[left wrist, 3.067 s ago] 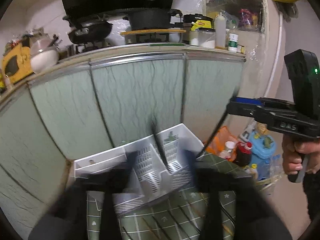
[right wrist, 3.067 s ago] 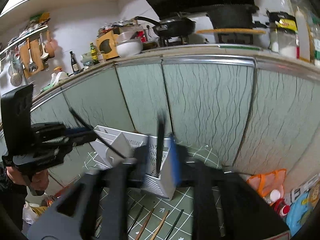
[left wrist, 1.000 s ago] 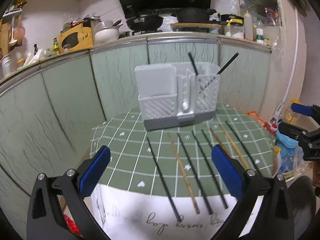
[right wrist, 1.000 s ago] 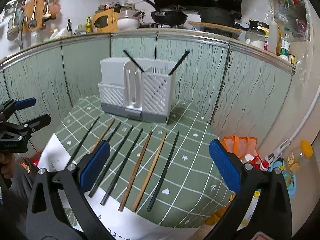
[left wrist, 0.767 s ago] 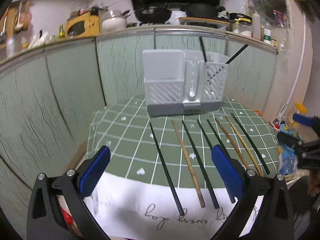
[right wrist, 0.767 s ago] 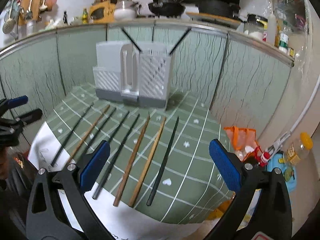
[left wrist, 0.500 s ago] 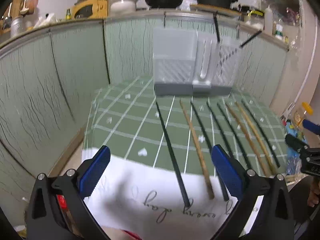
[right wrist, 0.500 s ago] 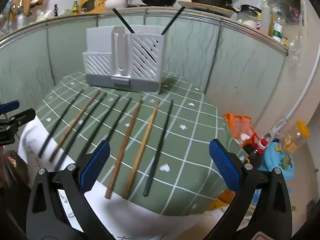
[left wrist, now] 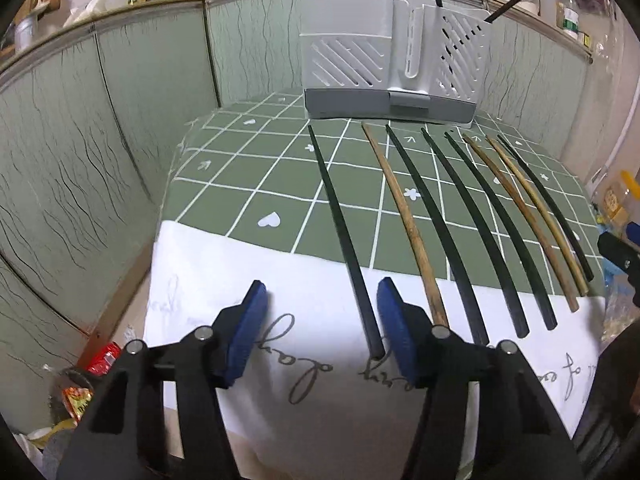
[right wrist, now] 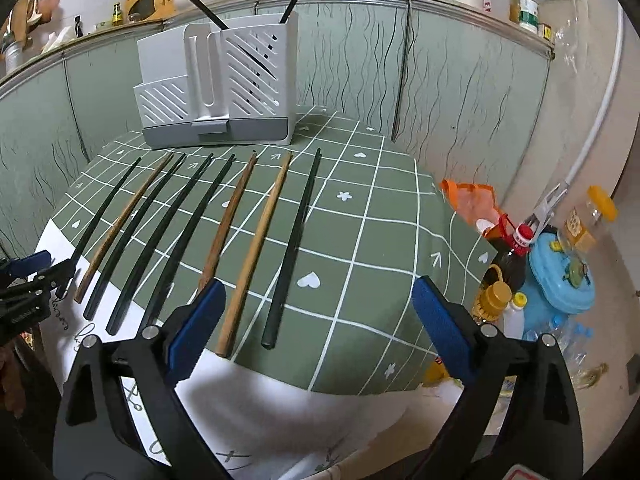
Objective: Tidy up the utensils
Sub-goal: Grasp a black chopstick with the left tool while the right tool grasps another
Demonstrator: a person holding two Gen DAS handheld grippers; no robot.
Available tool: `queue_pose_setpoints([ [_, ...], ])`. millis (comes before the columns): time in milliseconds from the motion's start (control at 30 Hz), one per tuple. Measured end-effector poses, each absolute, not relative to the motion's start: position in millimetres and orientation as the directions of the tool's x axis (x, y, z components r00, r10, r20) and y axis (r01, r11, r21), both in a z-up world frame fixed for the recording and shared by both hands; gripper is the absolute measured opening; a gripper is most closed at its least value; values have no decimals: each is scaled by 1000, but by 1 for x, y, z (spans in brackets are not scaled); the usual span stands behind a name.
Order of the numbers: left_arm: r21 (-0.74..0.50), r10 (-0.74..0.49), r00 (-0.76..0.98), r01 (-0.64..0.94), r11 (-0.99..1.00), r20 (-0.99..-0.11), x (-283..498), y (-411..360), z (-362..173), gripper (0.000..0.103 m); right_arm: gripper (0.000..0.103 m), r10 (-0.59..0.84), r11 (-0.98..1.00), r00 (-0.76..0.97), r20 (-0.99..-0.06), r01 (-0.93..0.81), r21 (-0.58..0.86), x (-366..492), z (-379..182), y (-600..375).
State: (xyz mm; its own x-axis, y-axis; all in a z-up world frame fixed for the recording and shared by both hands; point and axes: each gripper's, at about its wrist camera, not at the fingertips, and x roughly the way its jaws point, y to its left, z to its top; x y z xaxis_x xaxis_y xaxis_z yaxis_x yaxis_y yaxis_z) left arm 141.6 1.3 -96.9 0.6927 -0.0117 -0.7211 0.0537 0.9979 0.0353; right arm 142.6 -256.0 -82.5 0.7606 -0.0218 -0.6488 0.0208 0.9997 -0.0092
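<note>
Eight chopsticks lie side by side on the green checked cloth (left wrist: 248, 184) of the counter, in front of the white utensil holder (left wrist: 390, 44), which already has two black chopsticks standing in its right compartment. The left hand-held gripper (left wrist: 322, 330) has just been closing to a middling gap, with the near end of the leftmost black chopstick (left wrist: 344, 240) between its blue pads, not yet pinched. The right hand-held gripper (right wrist: 316, 334), narrowing only slightly and wide apart, straddles the near ends of a wooden chopstick (right wrist: 256, 252) and the rightmost black chopstick (right wrist: 294, 248).
</note>
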Motion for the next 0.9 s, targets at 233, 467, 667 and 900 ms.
queue_pose_setpoints([
  [233, 64, 1, 694, 65, 996, -720, 141, -7, -99, 39, 69, -2, 1000, 747, -665, 1, -2, 145, -92, -251],
  [467, 69, -2, 695, 74, 995, -719, 142, -10, -101, 31, 34, -1, 998, 705, -709, -39, -40, 149, -107, -238],
  [667, 81, 5, 702, 75, 994, -713, 141, -14, -101, 27, 23, 30, 999, 710, -703, -31, 12, 145, -110, -239],
  [900, 105, 37, 711, 51, 993, -703, 140, -11, -102, 9, 12, 50, 999, 714, -698, -28, 43, 143, -110, -237],
])
